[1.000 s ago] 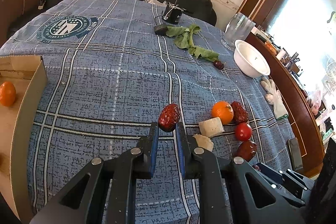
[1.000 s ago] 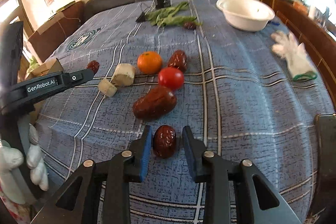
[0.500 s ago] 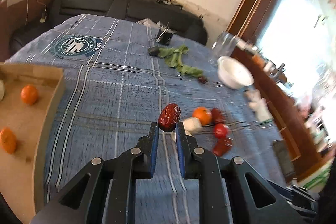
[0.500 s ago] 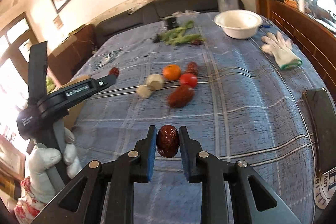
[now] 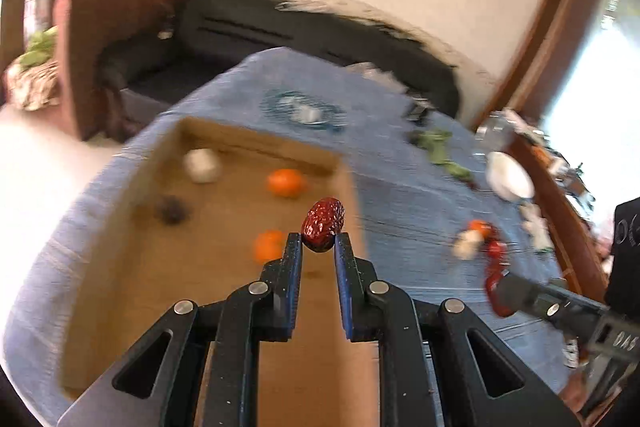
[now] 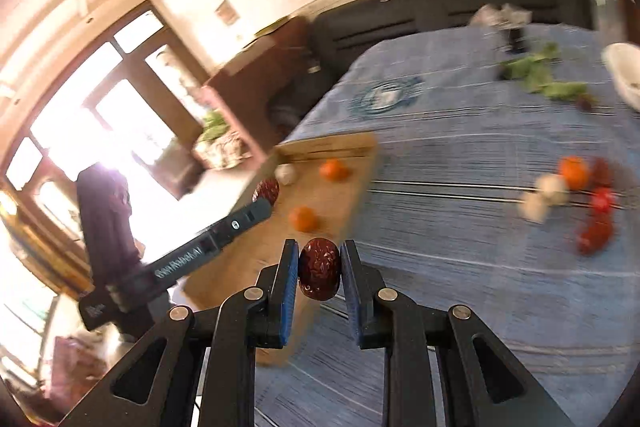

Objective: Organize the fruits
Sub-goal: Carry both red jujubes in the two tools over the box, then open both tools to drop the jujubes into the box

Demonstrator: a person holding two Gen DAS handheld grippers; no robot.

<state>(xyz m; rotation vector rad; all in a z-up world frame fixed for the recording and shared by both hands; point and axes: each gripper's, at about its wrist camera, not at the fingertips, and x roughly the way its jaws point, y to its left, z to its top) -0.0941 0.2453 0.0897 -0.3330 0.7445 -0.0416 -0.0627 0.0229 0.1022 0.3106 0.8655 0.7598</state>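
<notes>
My left gripper [image 5: 317, 242] is shut on a wrinkled red date [image 5: 323, 222] and hangs over the right side of an open cardboard box [image 5: 224, 227]. The box holds two oranges [image 5: 285, 182], a white round thing [image 5: 202, 166] and a dark blurred item [image 5: 173, 211]. My right gripper [image 6: 319, 255] is shut on a darker red date [image 6: 319, 269] and hovers at the box's near corner [image 6: 280, 307]. In the right wrist view the left gripper [image 6: 262, 199] reaches in from the left with its date [image 6: 267, 189] over the box.
On the blue plaid cloth [image 6: 460, 147] to the right lie an orange [image 6: 573, 171], white chunks [image 6: 552, 187], a tomato [image 6: 603, 199] and a long red date [image 6: 594, 233]. Green leaves [image 6: 536, 75] and a white bowl [image 6: 624, 75] sit further back. A dark sofa [image 5: 280, 35] stands behind the table.
Both grippers have risen and swung left with their dates, from the fruit cluster to the cardboard box. The right gripper shut on its date within the last second.
</notes>
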